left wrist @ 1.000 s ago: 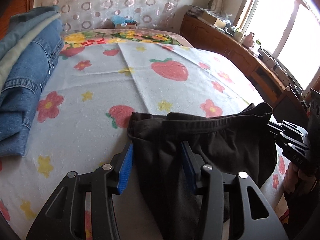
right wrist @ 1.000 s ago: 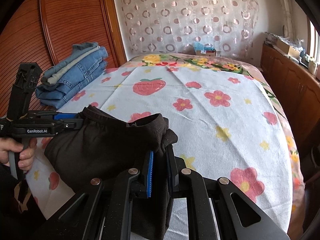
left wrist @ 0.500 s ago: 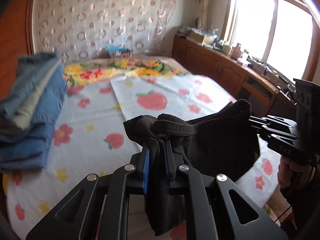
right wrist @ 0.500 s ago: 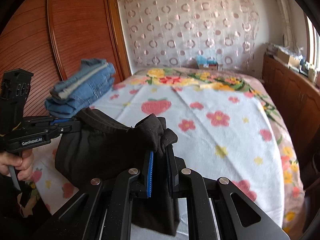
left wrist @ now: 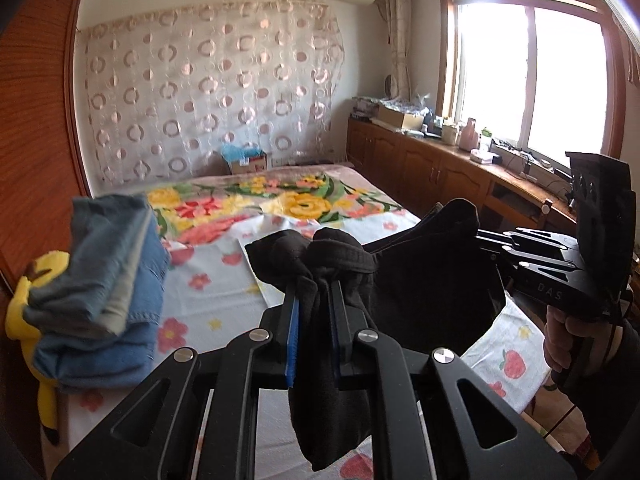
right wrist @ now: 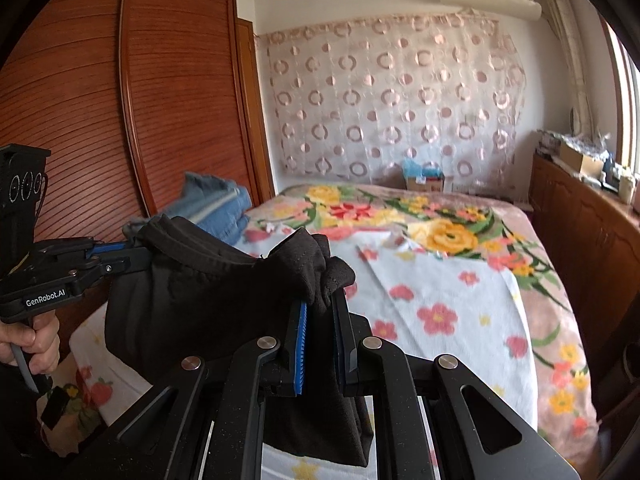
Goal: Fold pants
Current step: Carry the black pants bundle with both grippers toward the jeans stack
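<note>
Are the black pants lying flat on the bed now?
No: the black fabric pants hang bunched, waistband pinched by left hand-held gripper and right hand-held gripper.

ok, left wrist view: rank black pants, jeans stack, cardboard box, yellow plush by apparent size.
1. black pants, though nearness inflates them.
2. jeans stack.
3. yellow plush, mostly hidden behind the stack.
4. cardboard box, far away, so only apparent.

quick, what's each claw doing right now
left claw: closed on the black fabric pants
right claw: closed on the same pants
</note>
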A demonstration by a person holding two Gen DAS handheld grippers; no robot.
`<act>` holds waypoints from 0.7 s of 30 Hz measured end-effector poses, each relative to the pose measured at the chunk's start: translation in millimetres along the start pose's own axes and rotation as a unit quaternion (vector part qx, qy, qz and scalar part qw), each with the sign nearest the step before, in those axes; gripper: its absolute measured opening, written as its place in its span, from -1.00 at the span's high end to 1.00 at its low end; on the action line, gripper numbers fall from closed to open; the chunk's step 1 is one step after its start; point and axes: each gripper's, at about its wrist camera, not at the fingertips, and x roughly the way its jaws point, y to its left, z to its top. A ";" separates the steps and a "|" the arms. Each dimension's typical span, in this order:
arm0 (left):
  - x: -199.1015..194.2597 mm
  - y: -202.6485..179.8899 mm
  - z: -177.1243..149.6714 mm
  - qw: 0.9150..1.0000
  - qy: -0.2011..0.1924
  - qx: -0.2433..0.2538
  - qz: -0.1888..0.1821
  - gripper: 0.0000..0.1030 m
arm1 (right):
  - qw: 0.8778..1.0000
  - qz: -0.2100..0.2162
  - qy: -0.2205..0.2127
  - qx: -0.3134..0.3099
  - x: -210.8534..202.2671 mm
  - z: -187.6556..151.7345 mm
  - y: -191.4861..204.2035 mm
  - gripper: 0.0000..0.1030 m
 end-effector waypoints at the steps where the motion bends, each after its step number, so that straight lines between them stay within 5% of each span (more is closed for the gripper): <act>1: -1.7 0.7 1.1 1.000 -0.003 0.000 0.001 0.74 | 1.000 0.000 -0.003 -0.003 0.7 1.7 0.9 0.78; 21: -37.9 25.3 35.7 0.998 -0.055 0.004 0.036 0.74 | 0.998 0.009 -0.041 -0.042 12.1 31.7 6.9 0.78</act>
